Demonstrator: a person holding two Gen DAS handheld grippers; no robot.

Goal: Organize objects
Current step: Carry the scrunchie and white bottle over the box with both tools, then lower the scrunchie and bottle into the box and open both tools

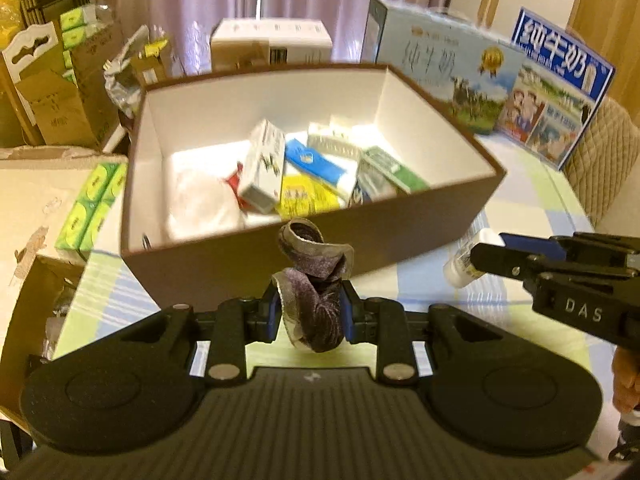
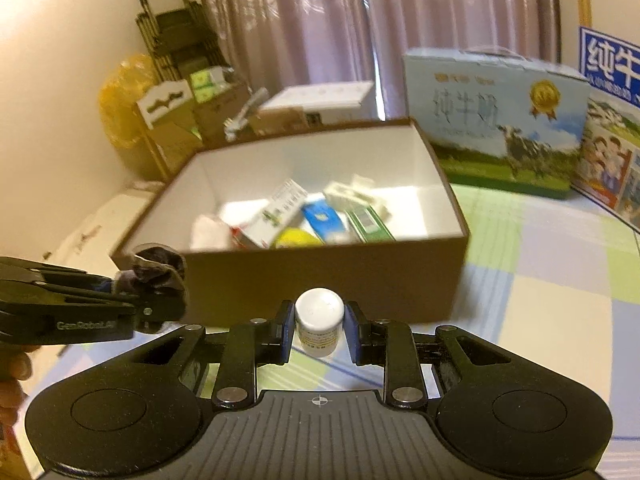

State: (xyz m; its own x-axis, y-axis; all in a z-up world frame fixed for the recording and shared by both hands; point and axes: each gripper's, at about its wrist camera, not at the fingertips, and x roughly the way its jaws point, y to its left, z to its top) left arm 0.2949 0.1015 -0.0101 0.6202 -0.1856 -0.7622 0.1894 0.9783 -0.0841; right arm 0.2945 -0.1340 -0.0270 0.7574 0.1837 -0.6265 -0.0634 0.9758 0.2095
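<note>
A brown box (image 1: 420, 236) with white inner walls stands on the checked tablecloth and holds several small cartons. My left gripper (image 1: 310, 312) is shut on a crumpled purple-and-silver ribbon (image 1: 316, 268), held just in front of the box's near wall. In the right wrist view my right gripper (image 2: 319, 332) is shut on a small white bottle (image 2: 319, 322), upright between the blue pads, also in front of the brown box (image 2: 328, 284). Each gripper shows in the other's view: the right gripper (image 1: 486, 258) with the bottle (image 1: 464, 268), the left gripper (image 2: 156, 304) with the ribbon (image 2: 158, 268).
Two milk cartons (image 1: 448, 64) (image 1: 560, 92) stand behind the box at the right, and a white box (image 1: 272, 42) at the back. Cardboard boxes with green packs (image 1: 94, 208) crowd the left. A quilted chair back (image 1: 600, 164) sits at the far right. Curtains hang behind.
</note>
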